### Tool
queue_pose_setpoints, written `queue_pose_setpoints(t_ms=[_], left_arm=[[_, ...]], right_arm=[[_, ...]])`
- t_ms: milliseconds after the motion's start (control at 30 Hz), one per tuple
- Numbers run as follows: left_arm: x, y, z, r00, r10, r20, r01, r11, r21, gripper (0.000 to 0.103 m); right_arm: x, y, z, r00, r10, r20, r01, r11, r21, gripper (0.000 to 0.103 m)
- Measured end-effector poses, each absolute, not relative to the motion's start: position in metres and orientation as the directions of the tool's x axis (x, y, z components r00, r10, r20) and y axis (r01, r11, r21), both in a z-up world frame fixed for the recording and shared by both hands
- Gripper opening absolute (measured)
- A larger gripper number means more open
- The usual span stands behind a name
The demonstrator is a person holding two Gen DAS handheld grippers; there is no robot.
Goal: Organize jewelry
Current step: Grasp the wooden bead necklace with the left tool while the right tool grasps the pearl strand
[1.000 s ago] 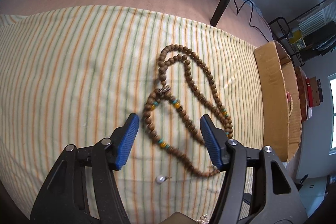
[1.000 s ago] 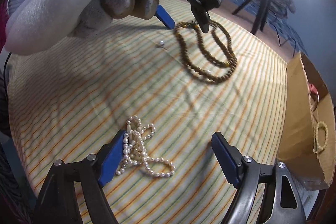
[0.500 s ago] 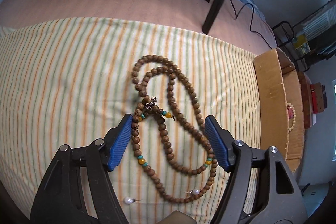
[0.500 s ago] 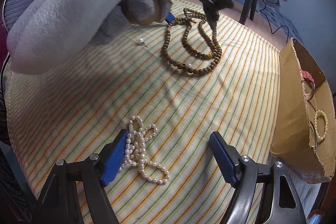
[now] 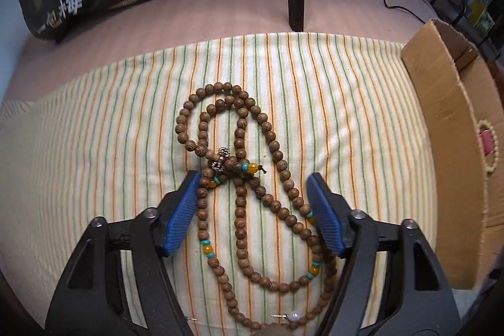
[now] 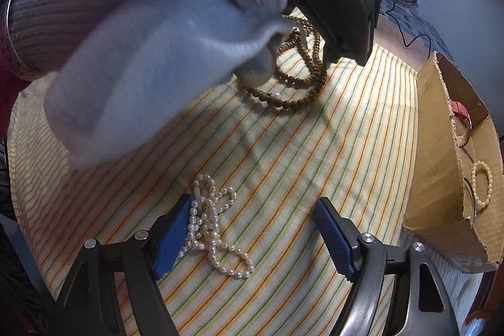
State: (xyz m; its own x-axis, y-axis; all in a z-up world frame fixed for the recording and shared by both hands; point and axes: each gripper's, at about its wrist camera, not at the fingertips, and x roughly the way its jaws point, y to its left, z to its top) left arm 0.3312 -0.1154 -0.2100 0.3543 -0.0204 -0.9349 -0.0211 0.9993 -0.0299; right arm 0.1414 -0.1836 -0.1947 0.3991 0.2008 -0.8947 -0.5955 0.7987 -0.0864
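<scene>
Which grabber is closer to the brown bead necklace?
Left. The left gripper is open right over the brown beads, one finger on each side. The right gripper is farther back, open by the pearls.

Both wrist views look down closely, probably steeply, sharing the wooden bead necklace [image 5: 242,178].

the bead necklace [image 5: 239,194] looks like matt grained wood, the pearl necklace [image 6: 211,225] is glossy and smooth. the striped cloth [image 5: 94,147] is soft woven fabric. the box [image 5: 447,128] is rough brown cardboard.
</scene>
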Motion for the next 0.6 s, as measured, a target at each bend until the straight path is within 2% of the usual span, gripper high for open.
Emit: queue_pose_setpoints(t_ms=[133,167,200,233,300,400,467,600], left_arm=[[0.33,-0.114,-0.21,0.392,-0.02,-0.92,0.006,1.0,-0.019,0.041],[0.329,-0.111,-0.21,0.396,-0.021,-0.918,0.008,1.0,-0.019,0.032],[0.33,-0.108,-0.209,0.399,-0.029,-0.916,0.01,1.0,-0.028,0.024],[0.33,-0.105,-0.208,0.4,-0.037,-0.916,0.011,0.999,-0.036,0.019],[0.329,-0.097,-0.207,0.401,-0.061,-0.914,0.012,0.998,-0.061,0.016],[0.33,-0.086,-0.205,0.394,-0.112,-0.912,0.001,0.993,-0.122,0.011],[0.329,-0.076,-0.202,0.388,-0.15,-0.909,-0.013,0.986,-0.168,0.011],[0.324,-0.06,-0.194,0.4,-0.169,-0.901,-0.021,0.981,-0.193,0.011]], right_arm=[[0.14,-0.181,-0.195,0.401,0.202,-0.893,-0.596,0.799,-0.087,0.08],[0.14,-0.18,-0.195,0.395,0.211,-0.894,-0.599,0.797,-0.076,0.076],[0.14,-0.179,-0.195,0.384,0.225,-0.896,-0.605,0.794,-0.059,0.068],[0.139,-0.177,-0.194,0.375,0.237,-0.896,-0.611,0.79,-0.047,0.064],[0.137,-0.174,-0.192,0.361,0.251,-0.898,-0.627,0.779,-0.034,0.04],[0.136,-0.167,-0.189,0.351,0.25,-0.902,-0.653,0.756,-0.044,0.016],[0.137,-0.165,-0.189,0.342,0.254,-0.905,-0.655,0.754,-0.036,0.008],[0.143,-0.173,-0.187,0.32,0.281,-0.905,-0.633,0.774,0.016,0.005]])
